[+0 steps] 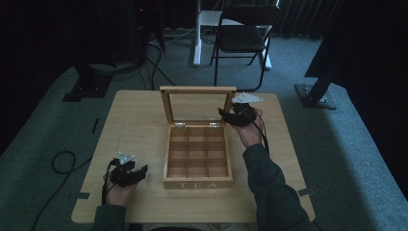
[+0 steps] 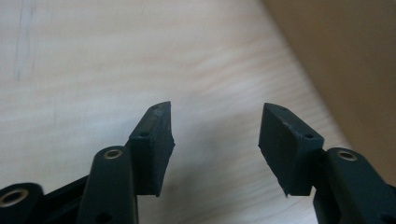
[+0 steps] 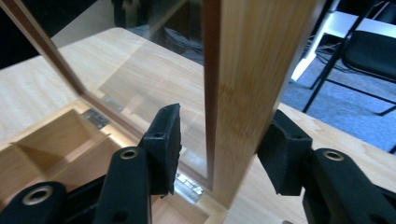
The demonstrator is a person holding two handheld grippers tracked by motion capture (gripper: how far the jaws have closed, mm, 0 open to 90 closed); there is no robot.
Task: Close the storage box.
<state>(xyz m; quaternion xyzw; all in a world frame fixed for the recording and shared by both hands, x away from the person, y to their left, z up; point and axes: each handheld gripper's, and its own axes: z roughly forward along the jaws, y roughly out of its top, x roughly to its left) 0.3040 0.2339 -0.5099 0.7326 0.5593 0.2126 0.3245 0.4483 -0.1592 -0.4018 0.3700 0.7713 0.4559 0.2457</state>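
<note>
Box: tea box [image 1: 197, 166] mid-frame on surface [image 1: 134, 130], lid [image 3: 243, 93] upright.
Right gripper [image 3: 219, 149]: fingers apart, straddling lid's edge.
Left gripper [image 2: 215, 140]: lower left, fingers apart, empty.
Background: chair [image 1: 243, 33], top centre.

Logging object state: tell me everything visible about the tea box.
The tea box is light wood with TEA lettered on its front and sits mid-table. Its nine compartments look empty. The glass-paned lid stands open and upright on two metal hinges; the right hand-held gripper straddles the lid's side frame, jaws open.
</note>
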